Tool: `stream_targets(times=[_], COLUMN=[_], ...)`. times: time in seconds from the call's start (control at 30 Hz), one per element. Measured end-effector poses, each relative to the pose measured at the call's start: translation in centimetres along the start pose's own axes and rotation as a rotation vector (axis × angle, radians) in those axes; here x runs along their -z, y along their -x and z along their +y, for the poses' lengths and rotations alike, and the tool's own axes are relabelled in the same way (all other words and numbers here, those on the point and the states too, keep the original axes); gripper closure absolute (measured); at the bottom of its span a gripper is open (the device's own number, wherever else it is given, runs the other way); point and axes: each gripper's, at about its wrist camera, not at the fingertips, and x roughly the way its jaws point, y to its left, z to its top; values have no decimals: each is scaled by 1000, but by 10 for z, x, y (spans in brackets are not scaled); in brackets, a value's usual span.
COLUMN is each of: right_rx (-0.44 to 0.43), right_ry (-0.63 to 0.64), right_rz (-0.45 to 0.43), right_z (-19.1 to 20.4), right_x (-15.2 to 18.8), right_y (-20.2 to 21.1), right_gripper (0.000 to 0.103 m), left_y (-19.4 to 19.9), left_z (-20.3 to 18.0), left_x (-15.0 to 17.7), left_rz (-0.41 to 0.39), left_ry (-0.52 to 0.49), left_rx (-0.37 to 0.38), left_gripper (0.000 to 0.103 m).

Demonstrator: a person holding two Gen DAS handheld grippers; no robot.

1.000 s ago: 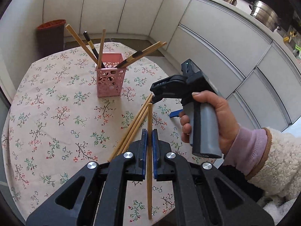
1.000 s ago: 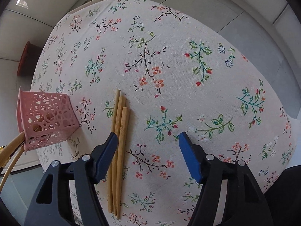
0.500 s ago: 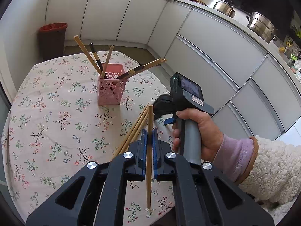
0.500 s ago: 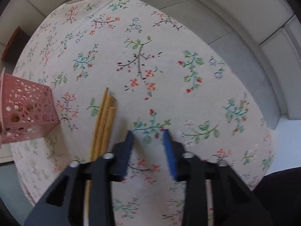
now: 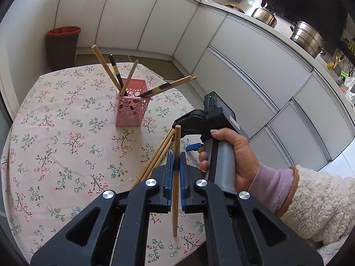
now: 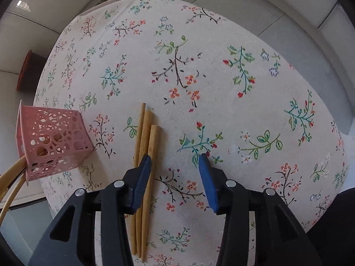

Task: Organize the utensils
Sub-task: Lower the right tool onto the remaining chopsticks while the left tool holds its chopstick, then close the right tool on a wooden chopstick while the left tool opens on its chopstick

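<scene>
Clamping one chopstick (image 5: 176, 173), left claw (image 5: 175, 164); right claw (image 6: 175, 166) just reopening, empty.

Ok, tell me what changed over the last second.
The right tool closed empty above the cloth, and its jaws have just been opening again, still empty, beside the three loose chopsticks. The left tool stays shut on its chopstick; the pink basket hasn't moved.

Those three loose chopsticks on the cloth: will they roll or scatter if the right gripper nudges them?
The three loose chopsticks look stiff and light, so a nudge probably shifts them. The cloth may grip them somewhat. They lie touching, so the right gripper could fan them apart.
</scene>
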Motion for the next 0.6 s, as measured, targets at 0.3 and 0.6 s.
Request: stream_targets(times=[0.3,0.6], right_rx=[93,-47], right_ry=[18,42], right_rz=[-48,32], right_z=[34,-1], right_x=[0,-1], right_y=[-11,-13], right_gripper=[51,62], left_y=[6,11], left_z=[1,0], left_x=[-2,-2], left_rz=[-11,-20], left_ry=[7,4], left_rx=[33,32], left_gripper=[98,98])
